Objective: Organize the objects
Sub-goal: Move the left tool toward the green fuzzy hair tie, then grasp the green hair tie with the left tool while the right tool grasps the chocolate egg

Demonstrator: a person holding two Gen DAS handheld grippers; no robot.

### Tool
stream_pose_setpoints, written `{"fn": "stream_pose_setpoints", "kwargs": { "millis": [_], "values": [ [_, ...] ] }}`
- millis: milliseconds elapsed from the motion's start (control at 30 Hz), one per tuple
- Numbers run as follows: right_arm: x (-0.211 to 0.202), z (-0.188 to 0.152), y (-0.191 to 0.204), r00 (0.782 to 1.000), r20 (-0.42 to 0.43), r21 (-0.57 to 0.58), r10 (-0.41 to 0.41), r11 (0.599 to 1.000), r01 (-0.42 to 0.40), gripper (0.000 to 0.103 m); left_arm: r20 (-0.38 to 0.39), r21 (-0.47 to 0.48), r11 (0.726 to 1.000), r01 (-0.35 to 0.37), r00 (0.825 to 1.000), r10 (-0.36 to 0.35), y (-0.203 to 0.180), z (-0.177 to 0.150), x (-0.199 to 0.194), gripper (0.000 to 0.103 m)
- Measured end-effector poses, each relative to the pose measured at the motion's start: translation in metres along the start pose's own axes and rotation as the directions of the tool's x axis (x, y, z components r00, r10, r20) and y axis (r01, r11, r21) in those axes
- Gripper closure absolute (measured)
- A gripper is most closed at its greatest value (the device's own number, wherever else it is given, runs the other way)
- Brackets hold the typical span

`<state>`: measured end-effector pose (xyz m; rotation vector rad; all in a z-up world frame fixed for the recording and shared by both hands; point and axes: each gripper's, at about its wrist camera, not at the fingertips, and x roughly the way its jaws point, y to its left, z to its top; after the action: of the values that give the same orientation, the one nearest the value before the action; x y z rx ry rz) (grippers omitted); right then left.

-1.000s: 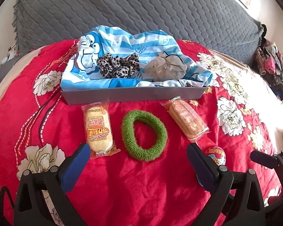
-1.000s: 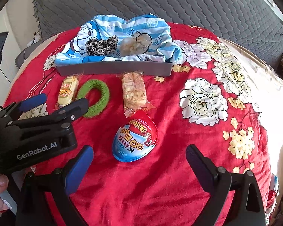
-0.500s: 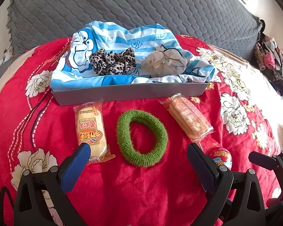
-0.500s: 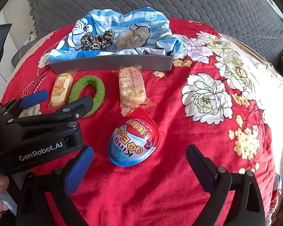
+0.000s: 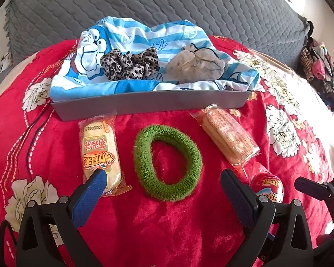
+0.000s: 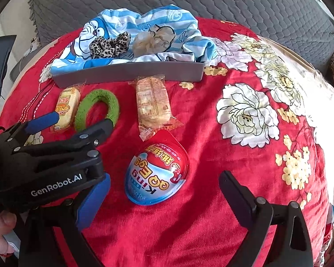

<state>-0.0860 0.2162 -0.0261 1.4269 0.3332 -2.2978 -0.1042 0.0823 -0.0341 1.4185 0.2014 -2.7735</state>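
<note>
- At the bottom of each wrist view our fingers stand wide apart and hold nothing: the left gripper (image 5: 161,183) hovers low over the green knitted ring (image 5: 167,162), and the right gripper (image 6: 164,189) frames the egg-shaped toy pack (image 6: 158,169).
- The egg pack lies at lower centre of the right view, flat on the bed. We judge it light, hard-shelled and glossy, so slippery; we would pinch across its narrow width.
- The green ring sits mid-frame in the left view, between the yellow snack packet (image 5: 99,151) and the clear cracker packet (image 5: 229,138). It looks soft and springy; taking one side of the band should do.
- Both packets look light and crinkly, their contents crushable; a gentle hold across the middle or on the sealed end suits them.
- Just behind them, the grey tray (image 5: 149,106) holds a blue striped cartoon cloth (image 5: 144,33), a leopard scrunchie (image 5: 129,64) and a beige scrunchie (image 5: 196,65).
- The red floral blanket (image 6: 245,155) is plush and yielding, so things may sink or tilt.
- A grey quilted cushion (image 5: 144,2) fills the top of the frame.
</note>
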Motion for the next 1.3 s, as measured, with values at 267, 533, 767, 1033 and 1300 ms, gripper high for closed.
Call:
{"fn": "stream_pose_setpoints", "kwargs": {
  "millis": [267,533,767,1033,1300],
  "values": [
    [0.007,0.004,0.0,1.0,0.004,0.002,-0.016,1.0,0.016,0.007,-0.002,0.013,1.0,0.003,1.0,-0.003,-0.001,-0.001,0.007,0.001],
    [0.014,0.007,-0.002,1.0,-0.003,0.007,-0.014,1.0,0.014,0.02,0.01,0.022,1.0,0.006,1.0,-0.007,-0.001,0.0,0.01,0.005],
    [0.022,0.006,0.0,0.999,-0.032,0.015,0.037,0.999,-0.036,0.037,-0.021,0.043,0.999,0.028,0.999,-0.027,0.0,-0.001,0.016,0.04],
    [0.023,0.006,0.002,0.997,-0.042,0.01,0.07,0.998,-0.07,0.047,-0.033,0.027,0.998,0.065,0.997,-0.064,0.001,-0.003,0.019,0.058],
    [0.017,0.009,0.003,0.996,-0.026,0.005,0.087,0.996,-0.087,0.048,-0.025,0.023,0.995,0.093,0.995,-0.092,0.002,-0.001,0.015,0.074]
  ]
}}
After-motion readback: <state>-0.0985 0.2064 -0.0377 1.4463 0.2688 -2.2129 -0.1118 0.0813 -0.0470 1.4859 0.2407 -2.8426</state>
